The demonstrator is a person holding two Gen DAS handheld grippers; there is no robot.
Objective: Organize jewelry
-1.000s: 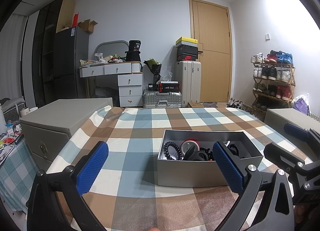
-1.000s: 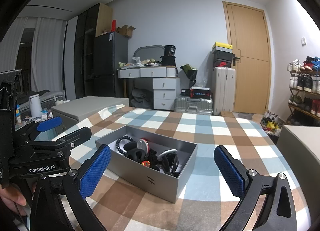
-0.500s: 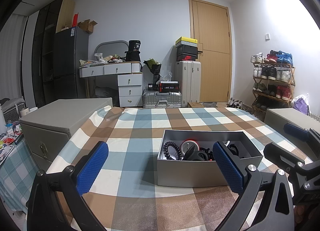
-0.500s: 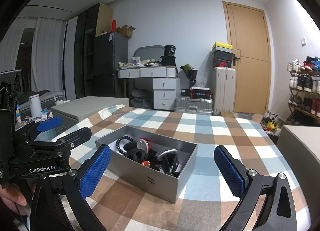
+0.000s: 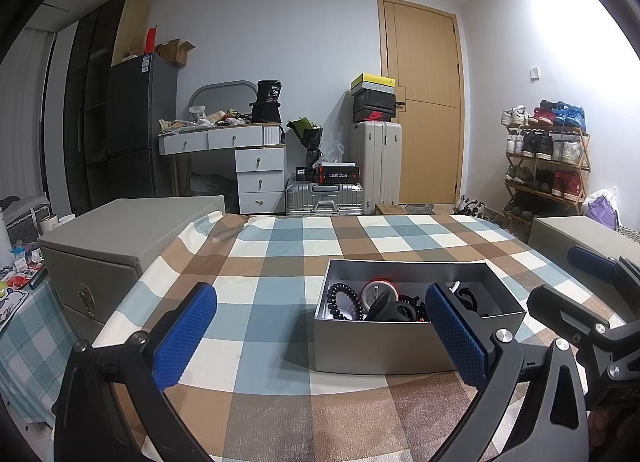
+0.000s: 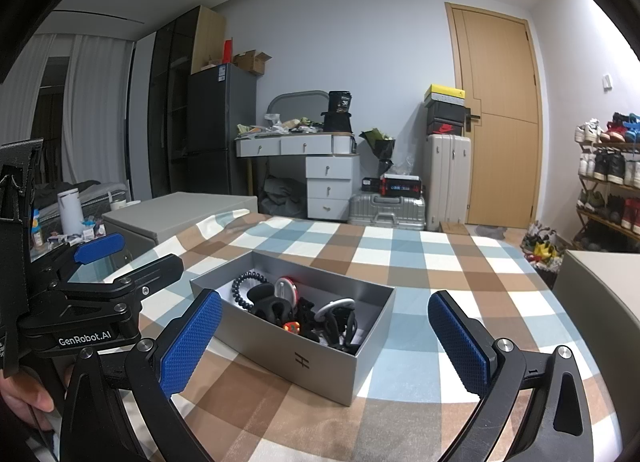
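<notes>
On the checked tablecloth (image 5: 280,262), as the left wrist camera saw it, a grey open box (image 5: 384,346) sat toward the right half of the surface, set back from the near edge. Inside it lay a black beaded bracelet (image 5: 342,298), a round red-rimmed piece (image 5: 380,290) and a tangle of dark items too jumbled to name. The left gripper (image 5: 320,326) hung above the cloth before the box with its jaws spread wide and nothing between them. The right gripper (image 5: 588,298) showed at the frame's right edge, just beside the box.

From the right wrist camera, the same box (image 6: 320,358) sat at an angle on the cloth (image 6: 400,254), with the bracelet (image 6: 244,286) in its far left corner and the other pieces heaped in the middle. The right gripper (image 6: 324,334) stood fully open and empty in front of it. The left gripper (image 6: 120,282) appeared at the left, near the box's left end, apart from it.
</notes>
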